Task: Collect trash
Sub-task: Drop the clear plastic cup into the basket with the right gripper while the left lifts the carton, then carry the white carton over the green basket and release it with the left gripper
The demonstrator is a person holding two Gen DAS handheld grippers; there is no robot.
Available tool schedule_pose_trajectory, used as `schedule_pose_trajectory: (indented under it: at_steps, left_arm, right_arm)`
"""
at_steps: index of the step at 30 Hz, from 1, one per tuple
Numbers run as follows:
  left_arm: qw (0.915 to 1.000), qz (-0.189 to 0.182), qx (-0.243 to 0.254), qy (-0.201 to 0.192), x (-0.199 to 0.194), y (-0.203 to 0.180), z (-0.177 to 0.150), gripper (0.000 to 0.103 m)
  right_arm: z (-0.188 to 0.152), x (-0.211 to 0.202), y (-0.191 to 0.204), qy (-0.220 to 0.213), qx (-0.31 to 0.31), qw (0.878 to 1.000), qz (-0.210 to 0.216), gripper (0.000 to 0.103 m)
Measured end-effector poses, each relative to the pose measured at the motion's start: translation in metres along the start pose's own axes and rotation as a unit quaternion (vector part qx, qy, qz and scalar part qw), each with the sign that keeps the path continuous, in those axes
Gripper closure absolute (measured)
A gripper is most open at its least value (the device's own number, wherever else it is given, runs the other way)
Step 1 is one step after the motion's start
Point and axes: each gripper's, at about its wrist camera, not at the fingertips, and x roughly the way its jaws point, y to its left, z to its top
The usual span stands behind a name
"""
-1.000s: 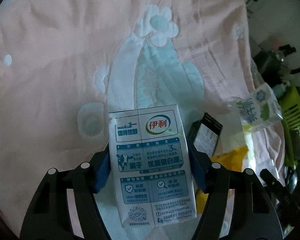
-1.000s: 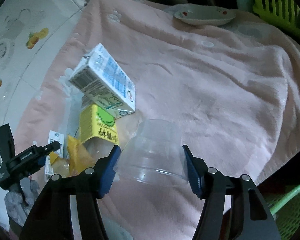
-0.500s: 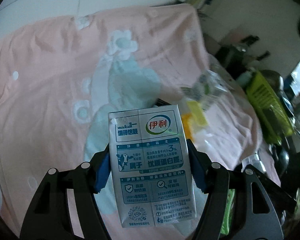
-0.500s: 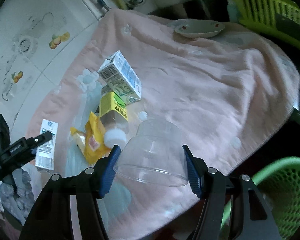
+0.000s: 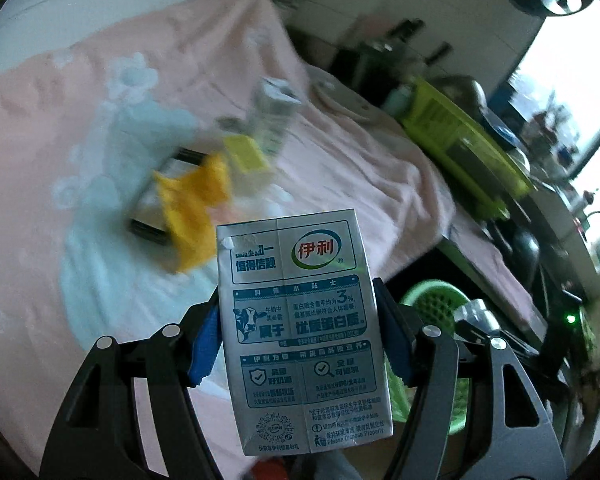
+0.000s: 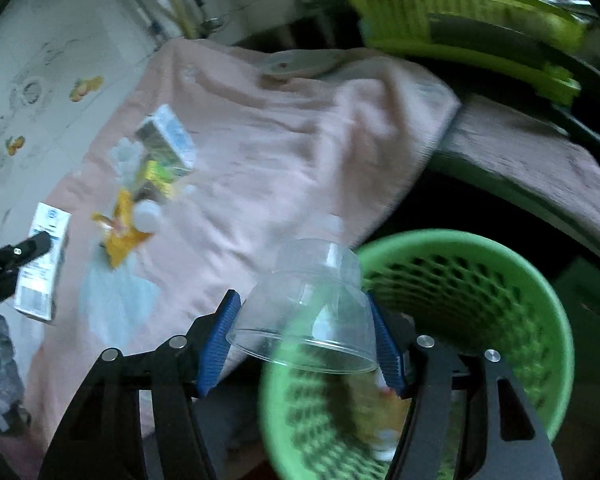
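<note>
My left gripper point(image 5: 296, 332) is shut on a silver-blue milk carton point(image 5: 300, 320), held above the pink cloth. My right gripper point(image 6: 306, 332) is shut on an upturned clear plastic cup point(image 6: 312, 304), which hangs over the near rim of a green mesh basket point(image 6: 480, 304). That basket point(image 5: 436, 304) shows behind the carton in the left wrist view. On the cloth lie a yellow wrapper point(image 5: 192, 200), a yellow box point(image 5: 246, 154) and a white-blue carton point(image 5: 274, 116); the same carton point(image 6: 166, 138) and wrapper point(image 6: 120, 228) appear in the right wrist view. The held milk carton point(image 6: 42, 264) sits at that view's left edge.
A pink flowered cloth point(image 6: 284, 144) covers the table and drapes over its edge beside the basket. A white plate point(image 6: 296, 62) rests at the far end. A lime-green rack point(image 6: 460, 28) stands beyond the table. The basket holds some trash point(image 6: 384, 432).
Both grippers have swung with their loads from over the cloth toward the table's edge. The green basket has come into both views, and the cup now hangs over its rim.
</note>
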Motion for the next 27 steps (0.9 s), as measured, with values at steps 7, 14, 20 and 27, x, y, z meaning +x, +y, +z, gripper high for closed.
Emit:
schedule_pose_trajectory:
  at_steps: [7,14,20,27]
  left_arm:
    - [0.9982,-0.036,0.037,0.029,0.024,-0.056,-0.021,0.036]
    - [0.9938,-0.061,0.071,0.058,0.048,-0.106,-0.039,0.036]
    - [0.9899,-0.072,0.092,0.081,0.069,-0.140,-0.050,0.036]
    - [0.9849,-0.078,0.115,0.103,0.093,-0.173,-0.062,0.036]
  right_arm:
    - [-0.021,-0.020,-0.048,-0.013,0.001,0.997,-0.071,0.042]
    - [-0.036,-0.031,-0.082,-0.017,0.023,0.996,-0.086,0.035]
    - [-0.042,-0.047,-0.091,-0.033,0.030,0.995,-0.087,0.033]
    - [-0.052,-0.067,-0.098,-0.051,0.026,0.994,-0.094,0.030]
